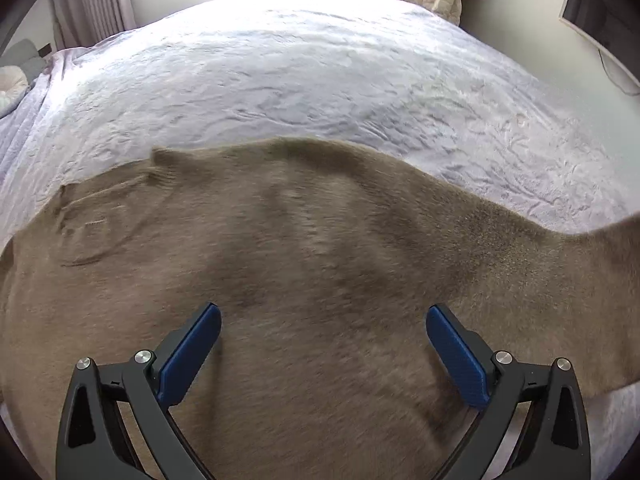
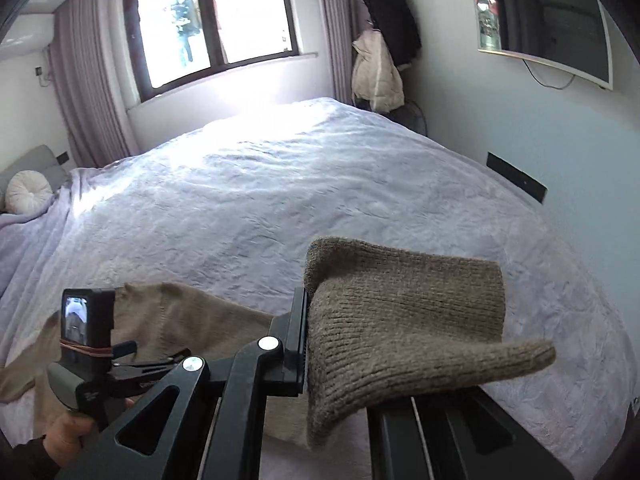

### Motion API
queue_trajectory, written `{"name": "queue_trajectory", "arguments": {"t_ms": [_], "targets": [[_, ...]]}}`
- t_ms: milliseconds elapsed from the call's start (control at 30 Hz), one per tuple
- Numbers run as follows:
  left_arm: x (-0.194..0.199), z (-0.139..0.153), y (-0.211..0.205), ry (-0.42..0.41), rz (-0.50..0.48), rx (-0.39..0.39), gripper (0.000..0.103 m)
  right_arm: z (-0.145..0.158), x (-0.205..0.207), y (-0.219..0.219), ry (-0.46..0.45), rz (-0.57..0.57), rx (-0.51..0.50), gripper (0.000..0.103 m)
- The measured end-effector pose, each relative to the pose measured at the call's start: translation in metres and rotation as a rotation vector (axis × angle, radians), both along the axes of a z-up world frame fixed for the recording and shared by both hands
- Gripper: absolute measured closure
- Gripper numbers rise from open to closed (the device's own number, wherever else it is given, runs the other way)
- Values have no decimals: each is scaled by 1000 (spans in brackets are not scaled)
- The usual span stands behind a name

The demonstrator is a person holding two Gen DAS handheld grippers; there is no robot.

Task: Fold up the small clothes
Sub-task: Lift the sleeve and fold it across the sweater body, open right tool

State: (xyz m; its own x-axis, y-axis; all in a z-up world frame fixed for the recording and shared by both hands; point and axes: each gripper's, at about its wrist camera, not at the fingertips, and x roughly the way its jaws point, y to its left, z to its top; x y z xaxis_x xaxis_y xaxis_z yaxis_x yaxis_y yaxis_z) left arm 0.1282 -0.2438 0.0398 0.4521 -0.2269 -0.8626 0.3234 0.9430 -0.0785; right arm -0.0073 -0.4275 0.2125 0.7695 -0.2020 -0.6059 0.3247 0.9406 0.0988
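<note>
While the right gripper (image 2: pixel 310 344) pinches a ribbed cuff of the taupe knit sweater (image 1: pixel 304 280) and holds it above the bed, the left gripper (image 1: pixel 323 354) hovers with jaws wide over the sweater's body, spread on the pale lilac bedspread (image 1: pixel 304 76). Beyond stand curtains (image 2: pixel 84 80) and a window (image 2: pixel 216 24).

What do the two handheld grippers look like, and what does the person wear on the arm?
The left gripper has black angular linkage arms with silver round bolts and flat blue pads. The right gripper has the same black frame and silver bolts. Seen from the right wrist, the left gripper carries a small camera with a screen, strapped with a rubber band. The person's hand emerges from a dark sleeve.
</note>
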Motion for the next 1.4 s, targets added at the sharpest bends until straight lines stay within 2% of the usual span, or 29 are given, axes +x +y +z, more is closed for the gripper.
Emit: {"name": "queue_trajectory", "arguments": {"t_ms": [100, 300, 333, 467, 667, 833, 933, 1033, 1100, 1167, 1200, 1267, 1333, 1400], "targets": [[0, 12, 40, -25, 38, -19, 0, 21, 16, 47, -24, 78, -26, 95], [3, 21, 143, -26, 163, -47, 0, 43, 59, 150, -48, 237, -23, 95], [2, 21, 161, -30, 185, -43, 0, 45, 66, 170, -54, 262, -27, 99], [-2, 18, 225, -31, 267, -58, 0, 36, 96, 246, -43, 350, -27, 99], [-12, 5, 305, -6, 393, -114, 0, -33, 140, 348, 71, 470, -40, 99], [-20, -6, 346, 2, 455, -130, 0, -116, 165, 410, 237, 535, -73, 99], [-21, -12, 363, 14, 486, -132, 0, -148, 167, 424, 306, 553, -89, 98], [-25, -14, 375, 17, 507, -158, 0, -159, 168, 430, 353, 581, -53, 92], [-28, -12, 378, 13, 517, -173, 0, -151, 167, 424, 349, 589, -13, 85], [-30, -8, 377, 11, 519, -176, 0, -133, 164, 415, 328, 614, 35, 65], [-30, -5, 374, 8, 515, -175, 0, -122, 161, 410, 313, 626, 57, 61], [-34, 2, 365, -6, 496, -169, 0, -98, 149, 393, 256, 651, 81, 40], [-37, 12, 353, -26, 469, -167, 0, -74, 132, 364, 179, 641, 89, 30], [-40, 25, 339, -58, 443, -175, 0, -59, 118, 329, 127, 618, 114, 26]]}}
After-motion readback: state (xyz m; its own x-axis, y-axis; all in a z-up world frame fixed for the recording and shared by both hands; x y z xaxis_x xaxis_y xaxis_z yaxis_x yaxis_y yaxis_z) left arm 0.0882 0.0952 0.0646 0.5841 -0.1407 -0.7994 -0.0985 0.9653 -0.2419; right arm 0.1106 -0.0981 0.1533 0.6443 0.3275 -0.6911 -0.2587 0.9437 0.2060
